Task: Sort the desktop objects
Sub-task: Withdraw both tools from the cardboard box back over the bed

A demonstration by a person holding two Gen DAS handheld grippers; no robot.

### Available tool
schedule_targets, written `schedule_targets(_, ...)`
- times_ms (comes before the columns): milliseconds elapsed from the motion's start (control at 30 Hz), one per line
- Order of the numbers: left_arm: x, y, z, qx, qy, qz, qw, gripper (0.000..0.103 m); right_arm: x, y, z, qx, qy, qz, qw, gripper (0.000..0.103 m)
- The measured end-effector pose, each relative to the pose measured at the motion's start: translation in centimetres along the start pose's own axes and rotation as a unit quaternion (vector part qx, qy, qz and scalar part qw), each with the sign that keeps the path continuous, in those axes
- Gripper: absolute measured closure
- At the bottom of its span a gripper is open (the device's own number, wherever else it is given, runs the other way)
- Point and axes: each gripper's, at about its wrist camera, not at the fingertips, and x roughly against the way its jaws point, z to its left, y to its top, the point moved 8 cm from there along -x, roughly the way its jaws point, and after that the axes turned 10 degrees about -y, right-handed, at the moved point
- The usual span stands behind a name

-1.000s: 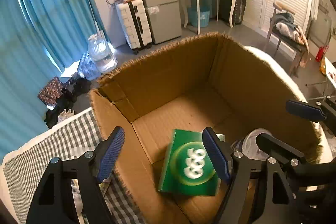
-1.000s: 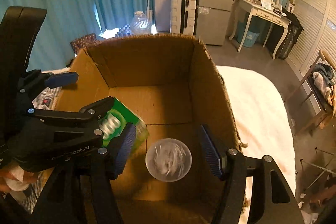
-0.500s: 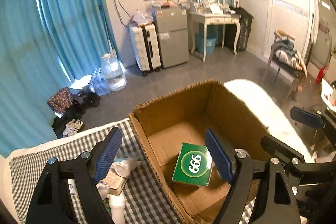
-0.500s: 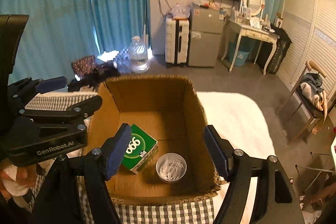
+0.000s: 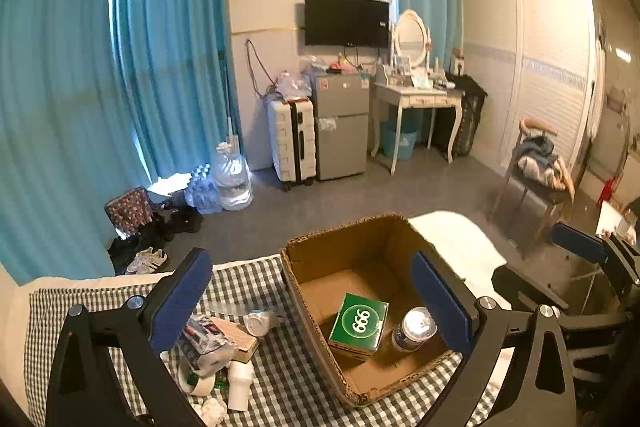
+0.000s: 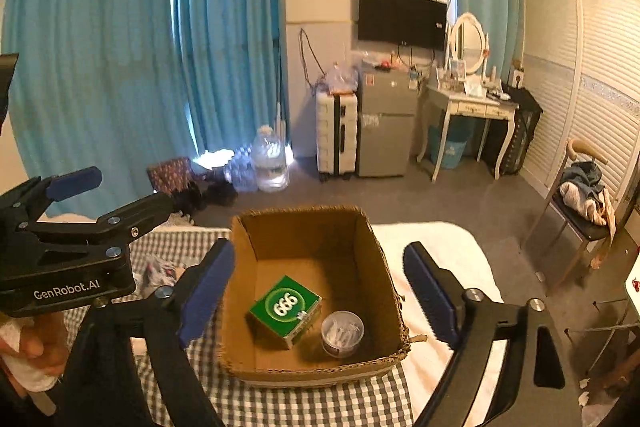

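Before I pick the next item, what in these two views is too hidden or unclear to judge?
- Clutter pile on the checked cloth: left wrist view, partly behind the left gripper's blue finger; items overlap.
- Same pile, right wrist view: almost wholly behind gripper bodies.
- Clear round container in the brown cardboard box: contents too small to identify.

The cardboard box (image 6: pixel 372 259) stands open-topped; the green carton (image 6: pixel 285 307) and clear round container (image 6: pixel 342 333) fill its near half, leaving the far floor bare. On the checked cloth (image 5: pixel 288 387), clutter (image 5: pixel 216 347) crowds the space left of the box, while the near edge lies free.
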Motion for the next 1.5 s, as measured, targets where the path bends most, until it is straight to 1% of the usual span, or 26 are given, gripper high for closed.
schedule_targets(33, 0.7, 0.0, 0.0, 0.005, -0.005, -0.001, 1.0000, 0.001, 0.8, 0.3, 0.1, -0.002, 0.001, -0.010, 1.000, 0.004)
schedule_targets(100, 2.2, 0.1, 0.0, 0.016, -0.015, -0.010, 0.9997, 0.000, 2.8, 0.7, 0.3, -0.007, 0.003, -0.036, 0.999, 0.001)
schedule_targets(133, 2.9, 0.1, 0.1, 0.017, -0.012, -0.017, 0.9996, 0.000, 3.4, 0.8, 0.3, -0.008, 0.002, -0.042, 0.999, 0.000)
schedule_targets(233, 5.1, 0.3, 0.8, 0.016, 0.007, -0.033, 0.9993, 0.000, 5.2, 1.3, 0.4, -0.007, -0.008, -0.057, 0.998, 0.000)
schedule_targets(367, 7.5, 0.5, 1.5, 0.022, 0.014, -0.050, 0.9984, 0.000, 7.0, 1.8, 1.1, -0.009, -0.011, -0.064, 0.998, 0.000)
schedule_targets(500, 10.2, 0.4, 2.7, 0.032, 0.025, -0.067, 0.9969, 0.000, 8.8, 2.3, 2.0, -0.012, -0.005, -0.077, 0.997, 0.000)
schedule_targets(600, 11.9, 0.2, 3.7, 0.036, 0.027, -0.076, 0.9961, 0.000, 10.4, 2.7, 3.0, -0.017, 0.009, -0.092, 0.996, 0.000)
schedule_targets(767, 14.5, -0.7, 6.0, 0.046, 0.043, -0.086, 0.9943, 0.000, 12.3, 3.0, 5.6, -0.008, 0.025, -0.104, 0.994, 0.000)
schedule_targets(1067, 17.7, -2.7, 11.8, 0.061, 0.093, -0.090, 0.9897, 0.000, 13.2, 2.5, 10.9, 0.002, 0.056, -0.113, 0.992, 0.000)
schedule_targets(1167, 18.4, -3.8, 14.5, 0.073, 0.114, -0.088, 0.9869, 0.000, 12.7, 2.3, 13.1, 0.007, 0.068, -0.105, 0.992, 0.000)
schedule_targets(1300, 19.3, -5.2, 18.2, 0.096, 0.133, -0.084, 0.9828, 0.000, 12.0, 2.2, 15.8, 0.014, 0.081, -0.101, 0.991, 0.000)
schedule_targets(1500, 19.7, -6.8, 21.6, 0.107, 0.154, -0.077, 0.9792, 0.000, 11.4, 1.6, 18.7, 0.010, 0.111, -0.098, 0.989, 0.000)
